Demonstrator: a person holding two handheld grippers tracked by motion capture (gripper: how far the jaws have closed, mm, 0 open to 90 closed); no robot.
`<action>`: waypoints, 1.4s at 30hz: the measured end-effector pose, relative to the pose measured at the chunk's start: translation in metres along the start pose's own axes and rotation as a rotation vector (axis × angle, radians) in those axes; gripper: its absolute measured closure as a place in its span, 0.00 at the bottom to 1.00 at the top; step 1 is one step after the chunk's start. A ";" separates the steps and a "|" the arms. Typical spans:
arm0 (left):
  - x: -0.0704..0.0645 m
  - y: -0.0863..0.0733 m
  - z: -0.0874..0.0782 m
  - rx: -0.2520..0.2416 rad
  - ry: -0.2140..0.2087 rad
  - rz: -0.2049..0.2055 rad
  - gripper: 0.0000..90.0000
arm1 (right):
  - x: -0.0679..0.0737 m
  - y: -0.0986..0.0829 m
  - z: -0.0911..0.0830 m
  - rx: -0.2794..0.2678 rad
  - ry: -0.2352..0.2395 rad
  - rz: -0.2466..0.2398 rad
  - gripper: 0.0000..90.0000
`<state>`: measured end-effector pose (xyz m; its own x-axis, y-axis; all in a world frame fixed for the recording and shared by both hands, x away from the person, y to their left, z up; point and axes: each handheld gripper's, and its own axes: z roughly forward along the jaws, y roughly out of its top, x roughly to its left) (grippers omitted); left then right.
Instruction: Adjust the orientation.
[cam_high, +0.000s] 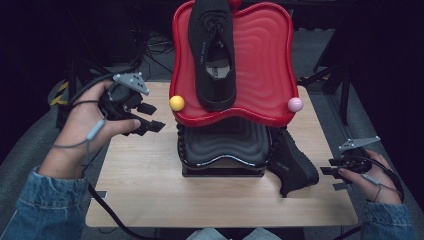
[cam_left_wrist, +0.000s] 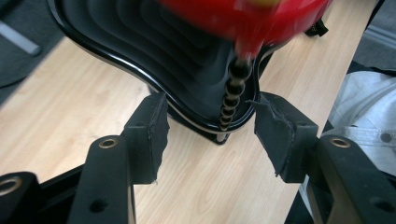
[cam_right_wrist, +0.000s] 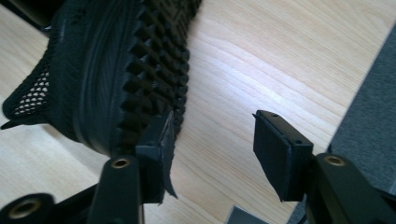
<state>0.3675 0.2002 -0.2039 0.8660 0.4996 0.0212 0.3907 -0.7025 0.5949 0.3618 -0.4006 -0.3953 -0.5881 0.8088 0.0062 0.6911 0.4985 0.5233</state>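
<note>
A black sneaker (cam_high: 214, 52) lies lengthwise on the red upper tray (cam_high: 265, 60) of a two-level rack. Below it sits a black ribbed tray (cam_high: 225, 142). A second black sneaker (cam_high: 292, 162) leans on its side against the rack's right end, its studded sole (cam_right_wrist: 159, 60) close in the right gripper view. My left gripper (cam_high: 150, 117) is open, held left of the rack; its jaws frame the black tray's corner (cam_left_wrist: 205, 107) and a beaded post (cam_left_wrist: 232, 93). My right gripper (cam_high: 334, 177) is open at the table's right edge, just right of the fallen sneaker.
A yellow ball (cam_high: 176, 103) and a pink ball (cam_high: 295, 104) cap the red tray's front corners. The wooden table (cam_high: 150, 185) has bare room in front and left of the rack. Dark stands and cables crowd the floor behind.
</note>
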 end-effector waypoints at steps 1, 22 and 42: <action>0.002 -0.005 0.007 -0.003 0.004 -0.005 0.51 | 0.000 0.000 0.000 0.006 0.004 0.002 0.57; 0.006 -0.092 0.114 0.005 -0.003 -0.151 0.47 | 0.011 0.013 -0.010 -0.012 0.052 -0.004 0.94; 0.003 -0.110 0.126 0.032 -0.008 -0.152 0.47 | 0.053 0.046 -0.004 -0.084 0.110 -0.126 1.00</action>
<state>0.3661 0.2157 -0.3704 0.7986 0.5973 -0.0740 0.5271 -0.6346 0.5652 0.3604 -0.3358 -0.3678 -0.7132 0.7004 0.0273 0.5747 0.5620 0.5949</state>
